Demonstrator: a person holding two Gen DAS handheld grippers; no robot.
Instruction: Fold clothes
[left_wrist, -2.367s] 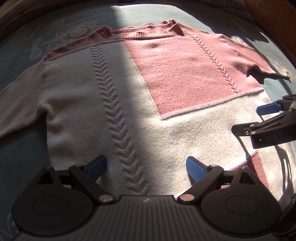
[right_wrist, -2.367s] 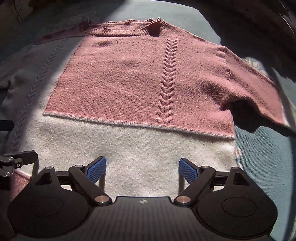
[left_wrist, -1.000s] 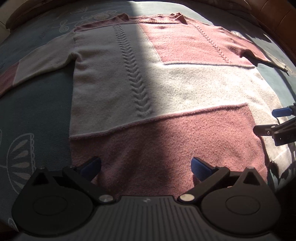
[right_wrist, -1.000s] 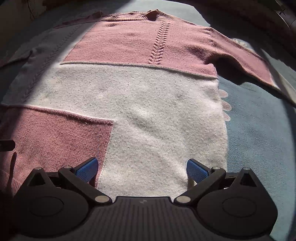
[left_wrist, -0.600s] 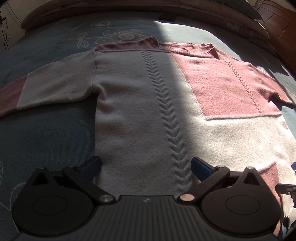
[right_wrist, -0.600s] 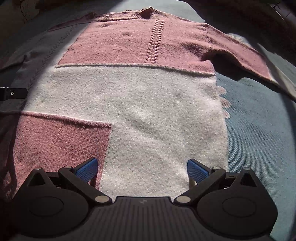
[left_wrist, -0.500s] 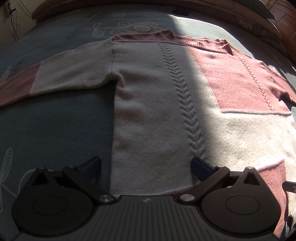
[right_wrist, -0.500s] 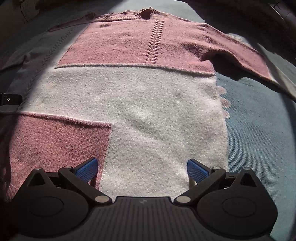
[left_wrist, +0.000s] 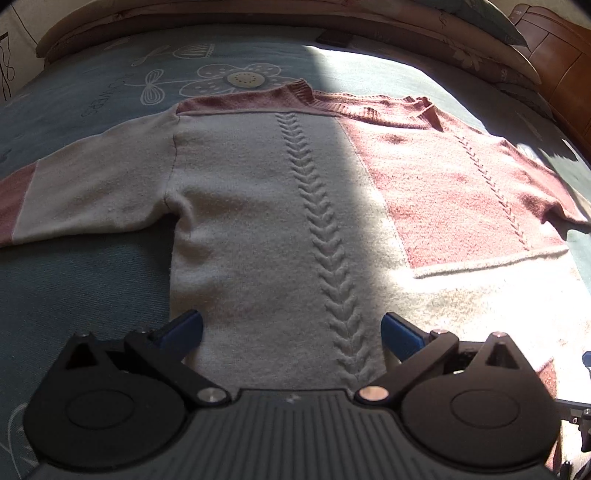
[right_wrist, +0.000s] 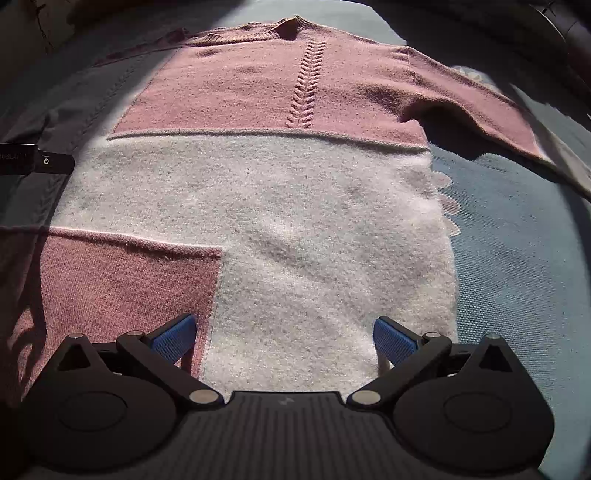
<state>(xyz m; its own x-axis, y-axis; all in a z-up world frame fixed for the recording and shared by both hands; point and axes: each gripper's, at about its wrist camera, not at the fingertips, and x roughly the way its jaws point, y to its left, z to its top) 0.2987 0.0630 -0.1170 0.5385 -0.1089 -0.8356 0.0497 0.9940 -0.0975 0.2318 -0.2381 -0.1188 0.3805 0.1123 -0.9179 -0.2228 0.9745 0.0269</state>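
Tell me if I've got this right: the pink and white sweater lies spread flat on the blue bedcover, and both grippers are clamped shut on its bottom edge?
Not quite. The sweater does lie spread flat on the blue bedcover, but neither gripper is clamped. The left wrist view shows the left gripper open with nothing held, and the right wrist view shows the right gripper open likewise.

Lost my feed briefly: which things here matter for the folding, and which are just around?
For the job:
pink and cream sweater, spread flat
left tool, open
right tool, open

Just around:
blue floral bedspread
pillows
wooden headboard
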